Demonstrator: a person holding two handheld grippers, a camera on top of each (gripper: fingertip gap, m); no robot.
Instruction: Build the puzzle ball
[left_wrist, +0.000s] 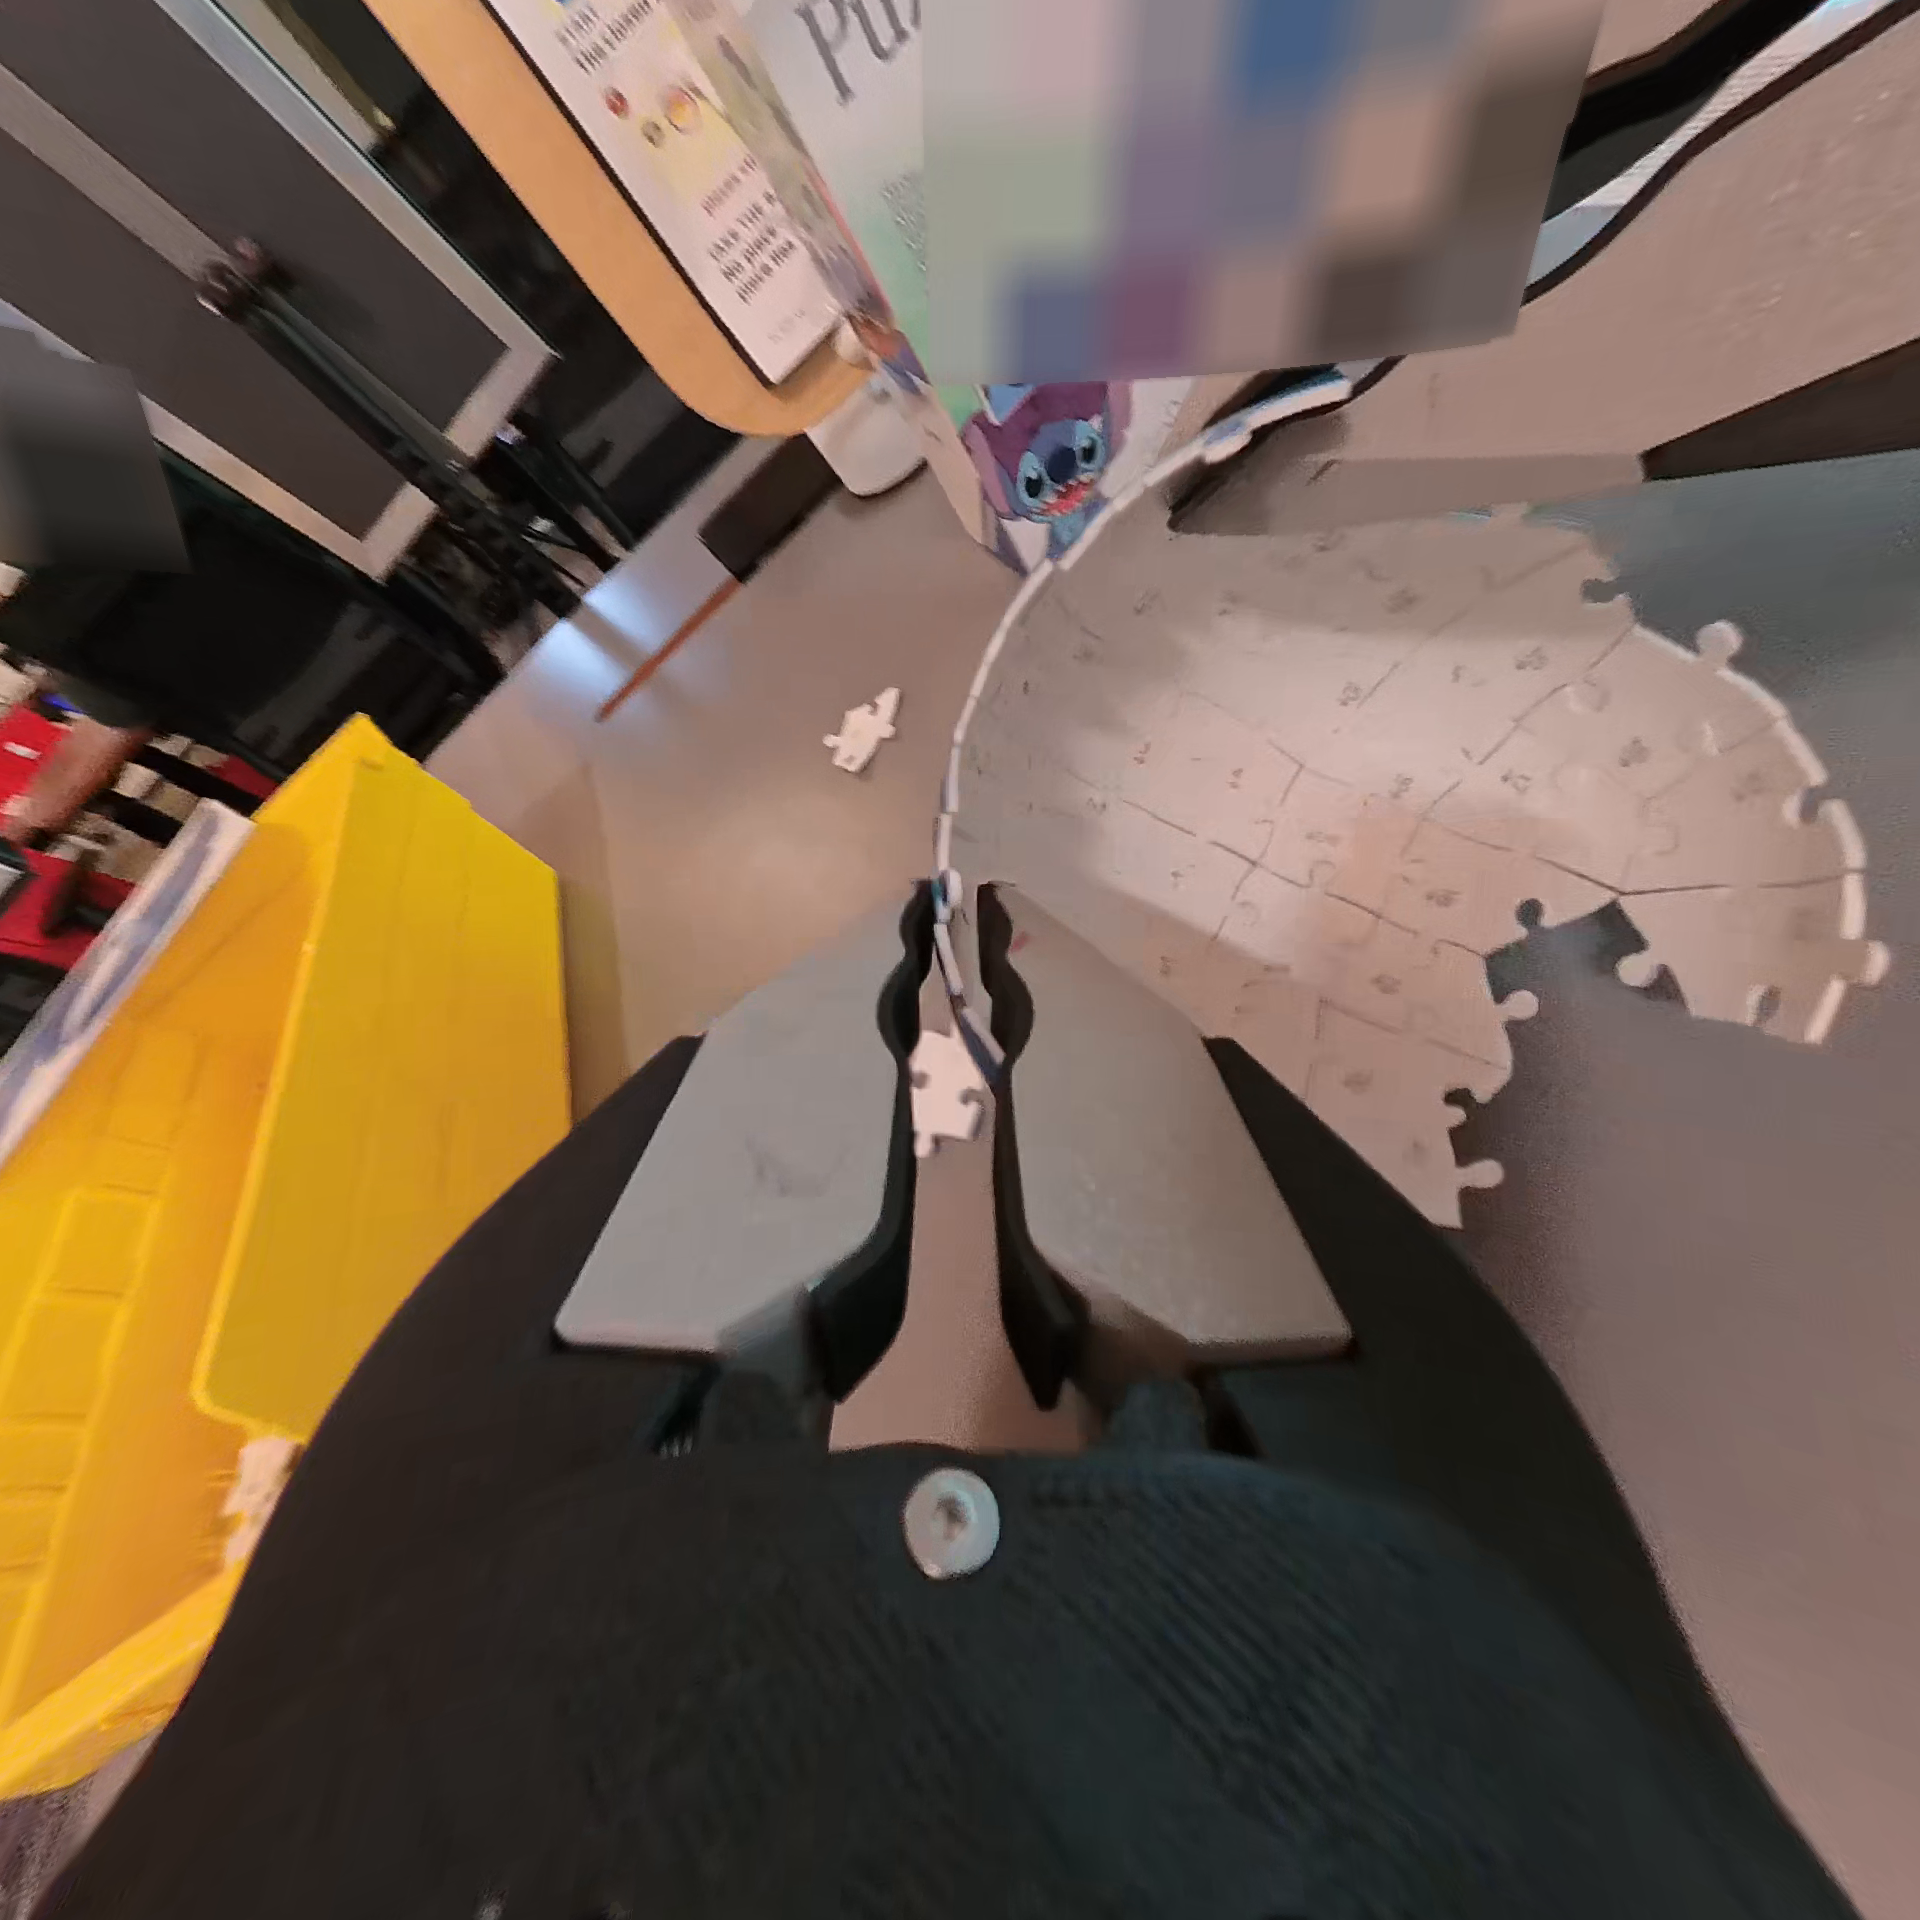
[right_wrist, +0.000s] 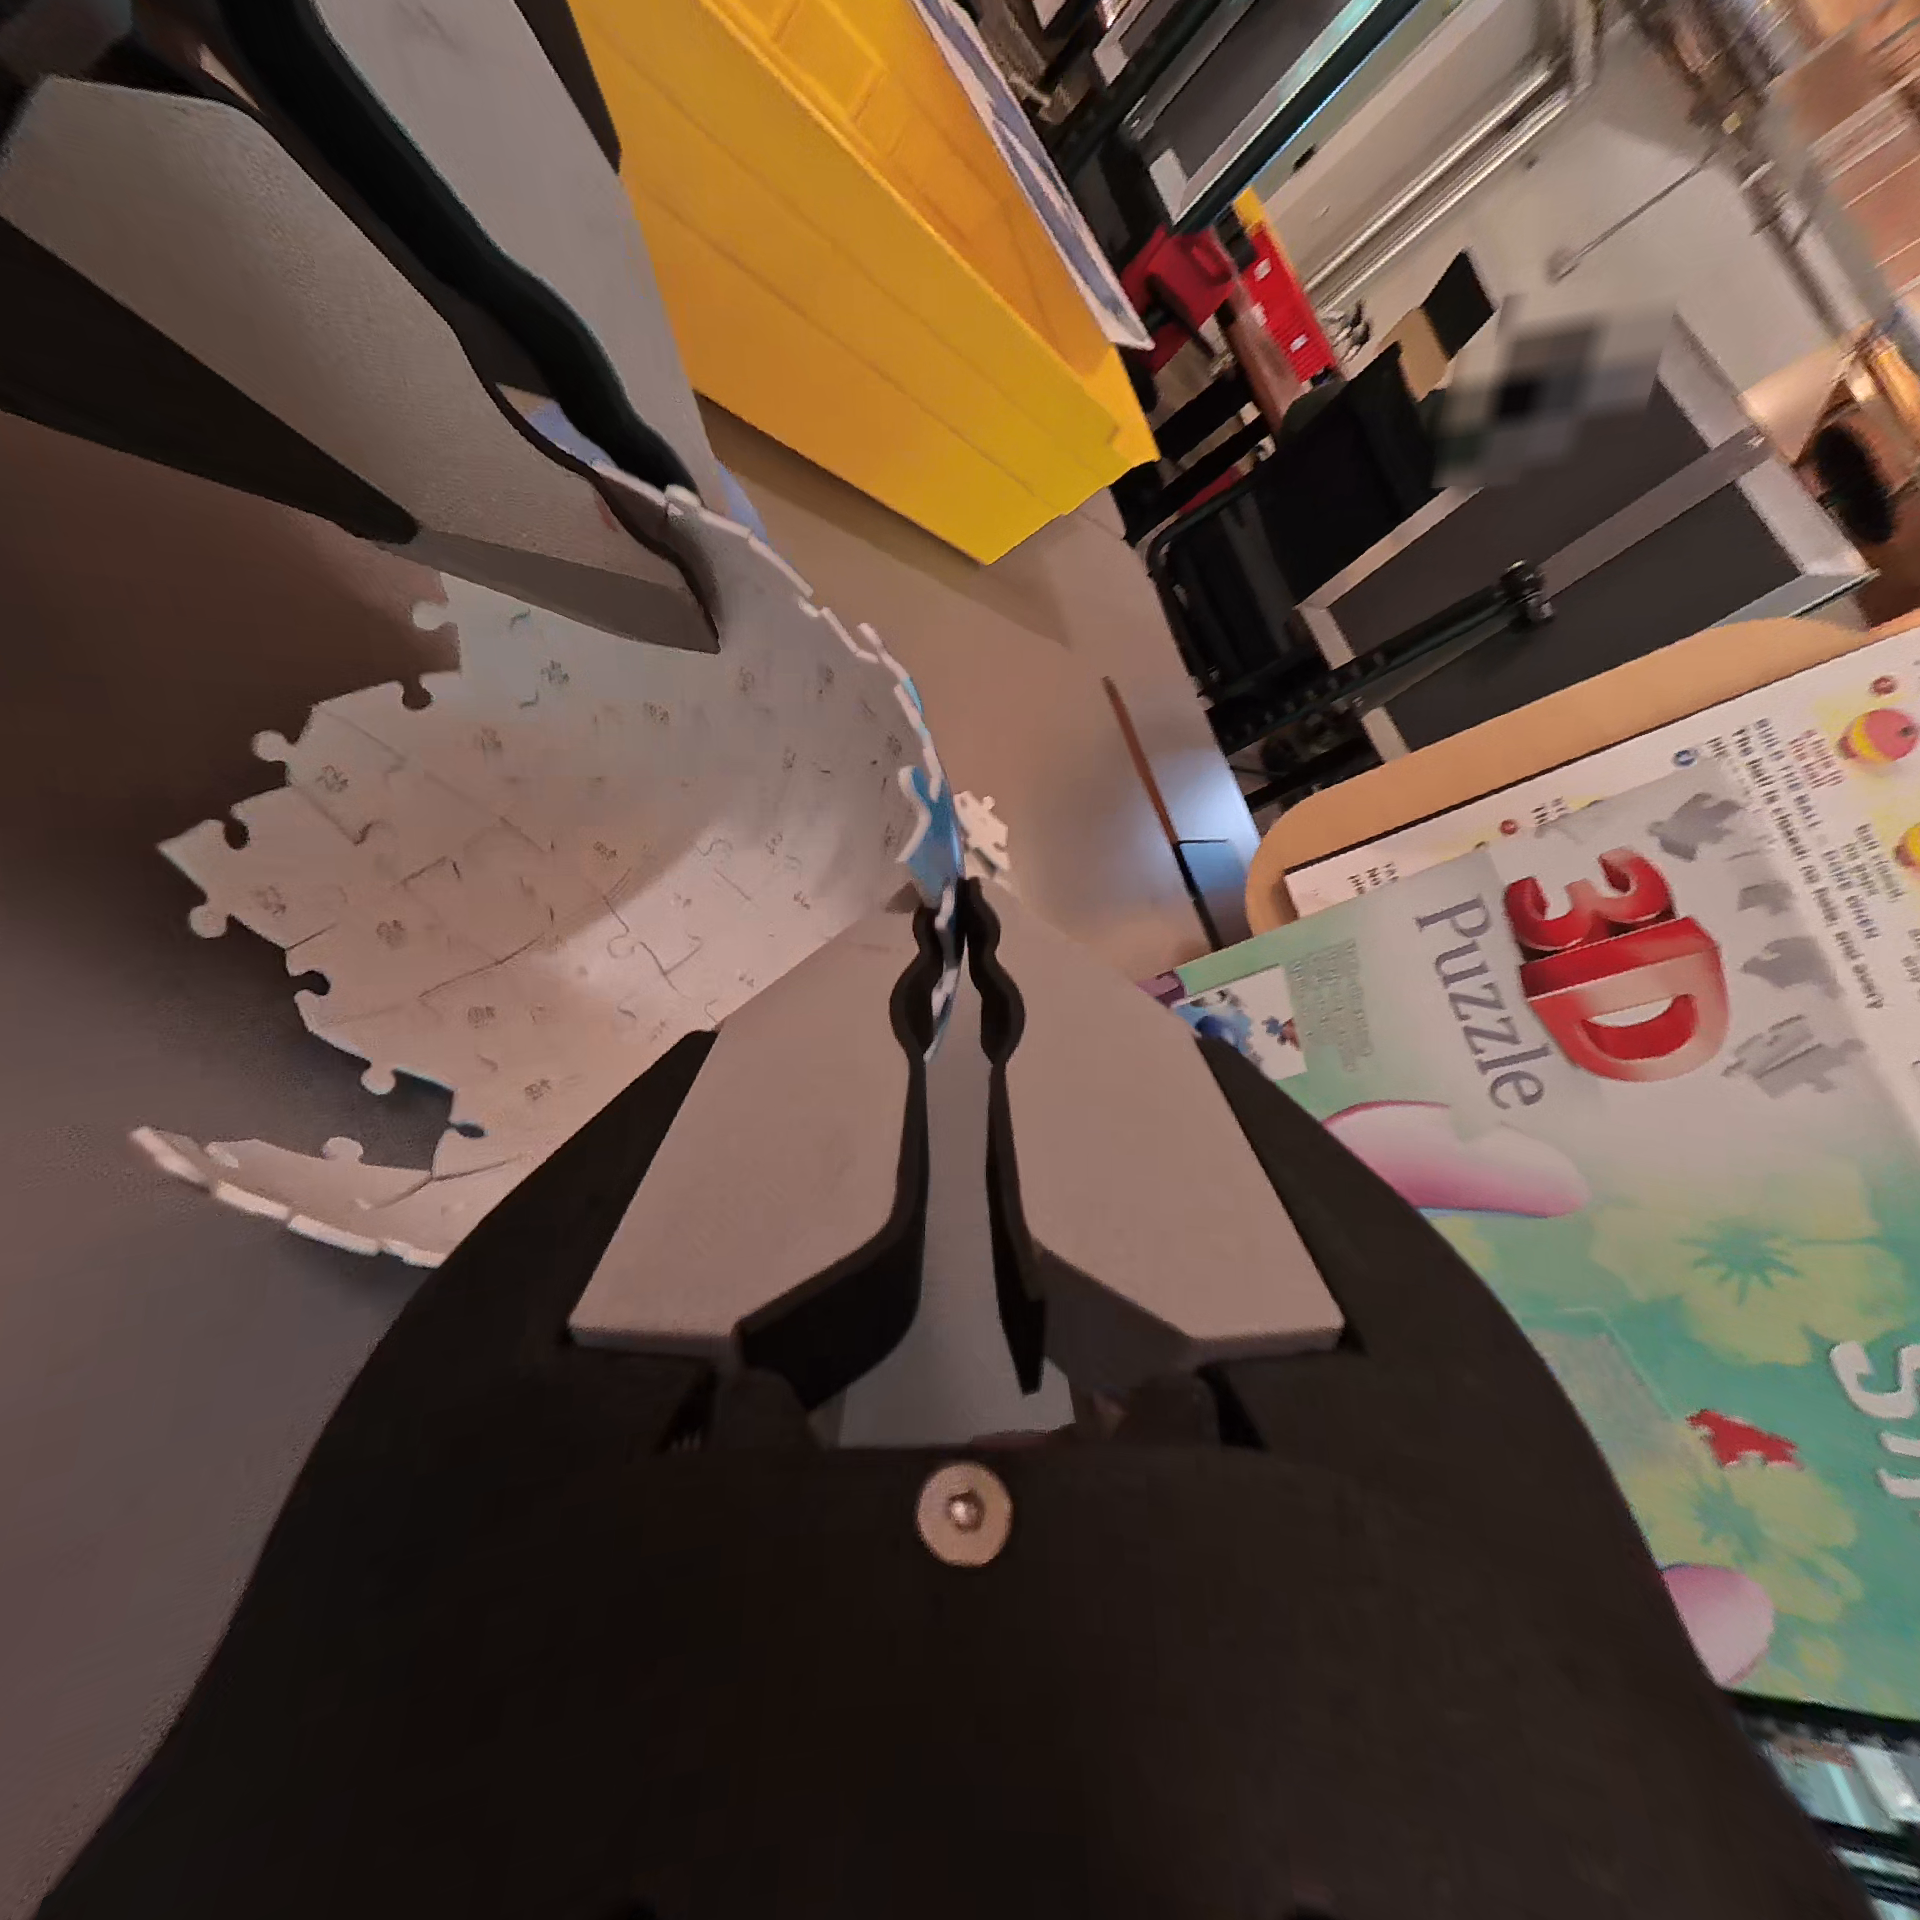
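Left wrist view: grey tabletop (left_wrist: 748, 831), yellow bin (left_wrist: 343, 1039).

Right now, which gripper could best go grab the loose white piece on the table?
Probably the left gripper. Both grippers are shut on the puzzle shell, so one must let go. The loose piece lies just beyond the left gripper; the right gripper seems about as near.

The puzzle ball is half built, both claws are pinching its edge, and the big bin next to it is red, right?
Nearly. The bin is yellow, not red, as the left wrist view shows. The rest holds: the puzzle ball is a half-built shell, and the left claw and right claw each pinch its edge.
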